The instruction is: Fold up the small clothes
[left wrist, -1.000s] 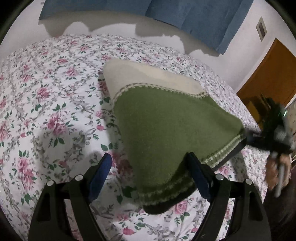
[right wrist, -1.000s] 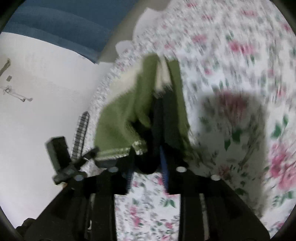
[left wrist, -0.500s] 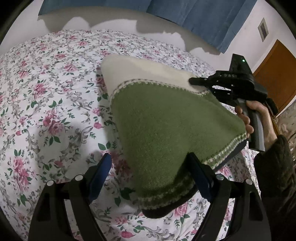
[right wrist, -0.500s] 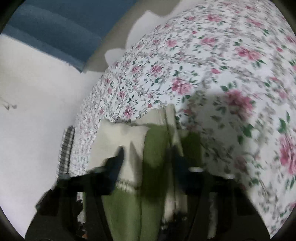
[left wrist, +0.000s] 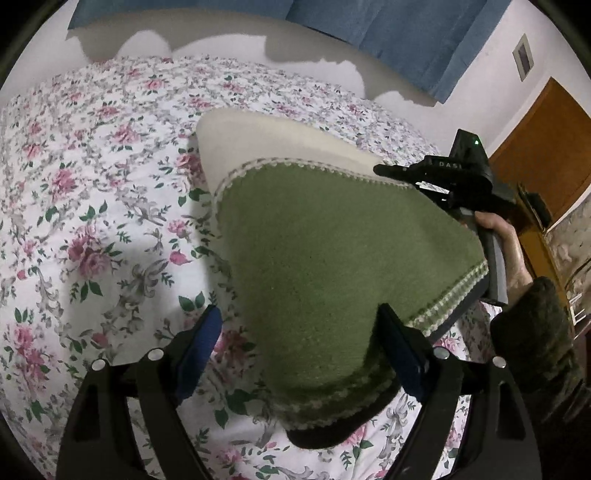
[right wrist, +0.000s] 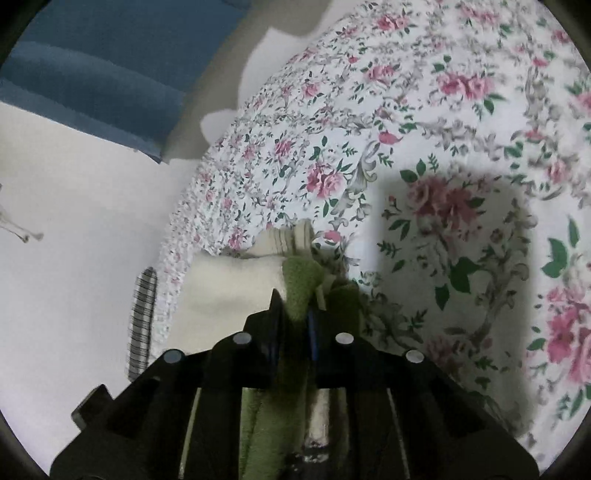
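Note:
A small knitted garment (left wrist: pixel 332 251), green with a cream band (left wrist: pixel 266 144) and striped trim, lies folded on the flowered bedspread (left wrist: pixel 92 221). My left gripper (left wrist: pixel 301 332) is open, its blue-padded fingers either side of the garment's near corner. My right gripper (left wrist: pixel 384 171) is at the garment's far right edge, where green meets cream. In the right wrist view its jaws (right wrist: pixel 295 310) are closing, and a bunched fold of the green fabric (right wrist: pixel 301 273) is pinched between them. More fabric runs back under the gripper's body.
A person's hand (left wrist: pixel 498 229) in a dark sleeve (left wrist: pixel 532 332) holds the right gripper's handle. Blue curtains (left wrist: pixel 388 33) hang behind the bed and a wooden door (left wrist: pixel 543 147) stands at the right. A striped cloth (right wrist: pixel 142 321) hangs at the bed's edge.
The right gripper has moved from the garment's near right corner to its far right edge and closed on a fold there. The left gripper has stayed put and open.

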`<state>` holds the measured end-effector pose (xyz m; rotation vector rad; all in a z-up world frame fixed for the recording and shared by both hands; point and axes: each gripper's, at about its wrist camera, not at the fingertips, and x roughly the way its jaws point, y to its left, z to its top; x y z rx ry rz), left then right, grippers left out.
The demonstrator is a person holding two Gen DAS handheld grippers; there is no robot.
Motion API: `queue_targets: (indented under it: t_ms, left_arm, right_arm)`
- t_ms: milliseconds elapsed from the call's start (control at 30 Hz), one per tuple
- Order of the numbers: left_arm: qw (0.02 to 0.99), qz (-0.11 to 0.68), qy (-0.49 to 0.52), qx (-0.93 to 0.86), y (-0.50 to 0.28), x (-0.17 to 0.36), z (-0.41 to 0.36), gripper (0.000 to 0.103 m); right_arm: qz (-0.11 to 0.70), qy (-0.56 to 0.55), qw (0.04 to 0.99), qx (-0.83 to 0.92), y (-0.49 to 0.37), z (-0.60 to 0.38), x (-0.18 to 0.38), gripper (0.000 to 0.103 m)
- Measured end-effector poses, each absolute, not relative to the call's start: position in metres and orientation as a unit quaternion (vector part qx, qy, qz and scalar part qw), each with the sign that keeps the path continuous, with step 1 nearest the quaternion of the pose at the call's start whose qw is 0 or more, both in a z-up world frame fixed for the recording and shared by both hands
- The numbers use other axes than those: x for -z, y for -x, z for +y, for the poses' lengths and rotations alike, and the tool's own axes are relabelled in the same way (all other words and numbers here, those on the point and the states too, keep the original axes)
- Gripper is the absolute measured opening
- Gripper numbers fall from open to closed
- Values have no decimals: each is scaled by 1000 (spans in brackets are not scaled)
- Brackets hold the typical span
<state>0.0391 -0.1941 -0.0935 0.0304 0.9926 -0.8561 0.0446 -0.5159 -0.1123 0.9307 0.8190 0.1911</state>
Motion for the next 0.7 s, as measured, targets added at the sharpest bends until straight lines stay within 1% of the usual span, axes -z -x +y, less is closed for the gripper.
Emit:
queue_targets:
  t_ms: [233, 567, 633, 700]
  left_arm:
    - [792, 459, -9, 402, -38, 95, -195, 86]
    - [789, 458, -4, 410, -41, 98, -194, 86]
    - [788, 457, -5, 412, -41, 98, -193, 86]
    - [788, 456, -6, 413, -41, 98, -193, 86]
  right_arm:
    - [366, -470, 796, -109, -44, -522, 125, 12]
    - [357, -476, 796, -111, -35, -521, 122, 13]
    - [356, -478, 795, -112, -31, -521, 121, 14]
    - [354, -475, 798, -107, -23, -523, 120, 19]
